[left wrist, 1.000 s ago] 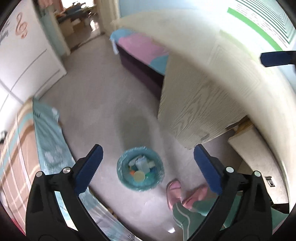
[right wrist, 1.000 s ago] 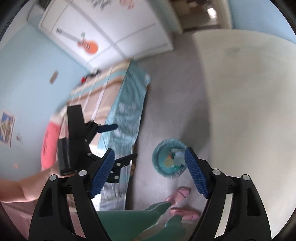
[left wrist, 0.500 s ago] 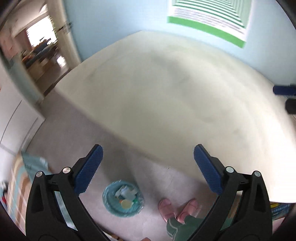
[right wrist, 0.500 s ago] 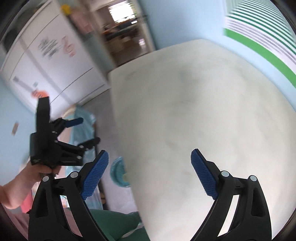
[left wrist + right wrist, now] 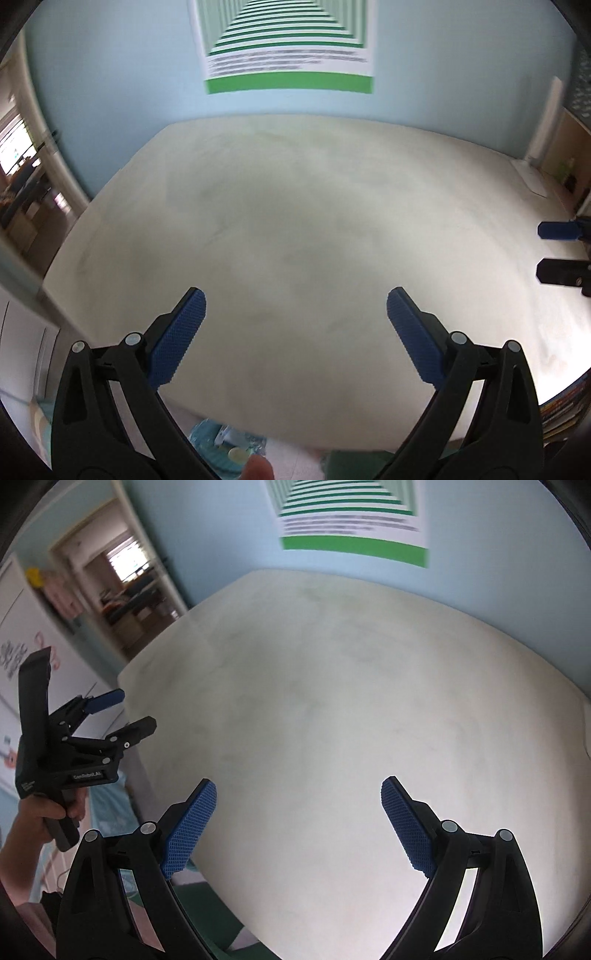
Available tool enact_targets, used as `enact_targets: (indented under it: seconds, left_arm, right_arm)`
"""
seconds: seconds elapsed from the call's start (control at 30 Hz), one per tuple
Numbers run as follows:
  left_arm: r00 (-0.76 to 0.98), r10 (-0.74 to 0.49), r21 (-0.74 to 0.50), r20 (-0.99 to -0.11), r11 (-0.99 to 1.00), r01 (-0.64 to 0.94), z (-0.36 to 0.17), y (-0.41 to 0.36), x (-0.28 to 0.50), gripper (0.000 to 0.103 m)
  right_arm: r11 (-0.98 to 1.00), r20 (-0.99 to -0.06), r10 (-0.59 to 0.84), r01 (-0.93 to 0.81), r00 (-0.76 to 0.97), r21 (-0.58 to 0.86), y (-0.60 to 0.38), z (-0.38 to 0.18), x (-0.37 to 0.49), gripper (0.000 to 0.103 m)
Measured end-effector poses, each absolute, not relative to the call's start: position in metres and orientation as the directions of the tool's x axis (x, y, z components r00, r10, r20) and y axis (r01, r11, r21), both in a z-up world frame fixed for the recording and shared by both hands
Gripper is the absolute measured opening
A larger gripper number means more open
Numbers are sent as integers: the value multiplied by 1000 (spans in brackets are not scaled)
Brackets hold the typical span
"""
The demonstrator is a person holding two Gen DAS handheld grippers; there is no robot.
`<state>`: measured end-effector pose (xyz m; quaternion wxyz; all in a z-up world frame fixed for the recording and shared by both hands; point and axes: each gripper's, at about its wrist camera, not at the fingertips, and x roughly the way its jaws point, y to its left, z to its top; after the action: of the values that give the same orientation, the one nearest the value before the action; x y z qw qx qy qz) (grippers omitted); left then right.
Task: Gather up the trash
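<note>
My left gripper (image 5: pixel 295 306) is open and empty above a pale tabletop (image 5: pixel 295 221). My right gripper (image 5: pixel 298 794) is open and empty over the same tabletop (image 5: pixel 332 720). The blue-lined trash bin (image 5: pixel 225 448) with trash in it shows only as a sliver at the bottom of the left wrist view, below the table's near edge. The left gripper (image 5: pixel 122 712) shows at the left of the right wrist view, held in a hand. The right gripper's fingers (image 5: pixel 557 230) show at the right edge of the left wrist view.
A green-striped poster (image 5: pixel 288 44) hangs on the light blue wall behind the table. A doorway (image 5: pixel 125 587) opens at the left. A shelf with books (image 5: pixel 565 410) is at the lower right. A bed with a teal cover (image 5: pixel 110 812) lies left of the table.
Both grippers have tilted up from the floor and the bin to face the tabletop and the wall. The bin has slid to the bottom edge of the left view and out of the right view.
</note>
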<state>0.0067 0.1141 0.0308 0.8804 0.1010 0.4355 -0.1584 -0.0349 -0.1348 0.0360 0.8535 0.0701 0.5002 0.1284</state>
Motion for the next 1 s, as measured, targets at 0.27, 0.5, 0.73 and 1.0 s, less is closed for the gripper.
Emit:
enact_targets:
  seconds: [0.27, 0.5, 0.73, 1.0]
  left_arm:
    - [551, -272, 39, -789, 873, 485, 36, 47, 16, 96]
    - [540, -348, 29, -766, 822, 569, 41, 17, 23, 96]
    - [522, -395, 21, -756, 782, 623, 42, 1, 32, 96]
    - [523, -415, 10, -745, 777, 630, 45, -8, 41, 96]
  right_arm:
    - [975, -842, 154, 60, 517, 215, -172, 37, -65, 90]
    - [969, -831, -32, 222, 555, 111, -201, 39, -86, 90]
    - [952, -827, -150, 306, 541, 27, -198, 30, -86, 90]
    - [924, -805, -224, 382, 549, 3, -193, 24, -79, 90]
